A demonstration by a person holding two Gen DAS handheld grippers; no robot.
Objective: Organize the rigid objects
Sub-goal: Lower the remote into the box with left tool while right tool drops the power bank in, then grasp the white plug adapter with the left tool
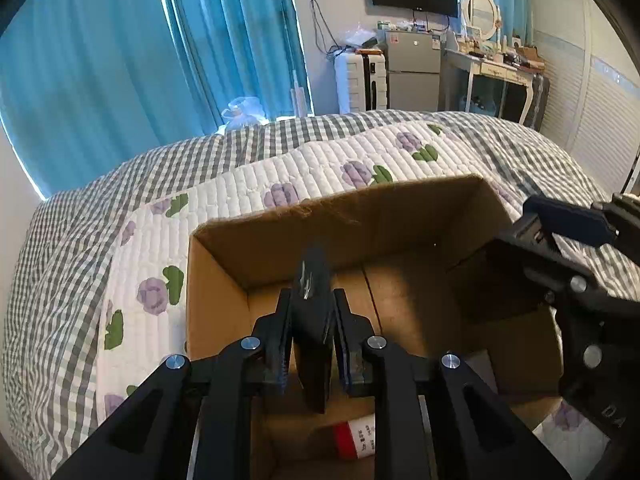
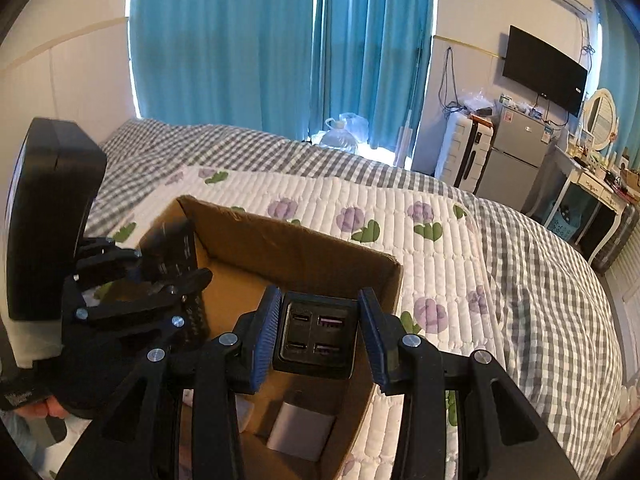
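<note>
An open cardboard box (image 1: 280,232) lies on the bed; it also shows in the right wrist view (image 2: 304,236). My left gripper (image 1: 312,300) is shut on a flat black device (image 1: 314,320), held upright above the box's inside. My right gripper (image 2: 320,308) holds a black charger block with several USB ports (image 2: 316,332) between its blue pads, over the box's right part. The right gripper (image 1: 568,236) also shows at the right in the left wrist view. The left gripper (image 2: 172,276) shows at the left in the right wrist view.
Inside the box lie a red and white item (image 1: 354,438) and a grey flat item (image 2: 302,428). A quilted flowered cover (image 2: 440,240) and checked sheet surround the box. Blue curtains, a fridge (image 1: 412,68) and a dressing table (image 1: 496,68) stand beyond the bed.
</note>
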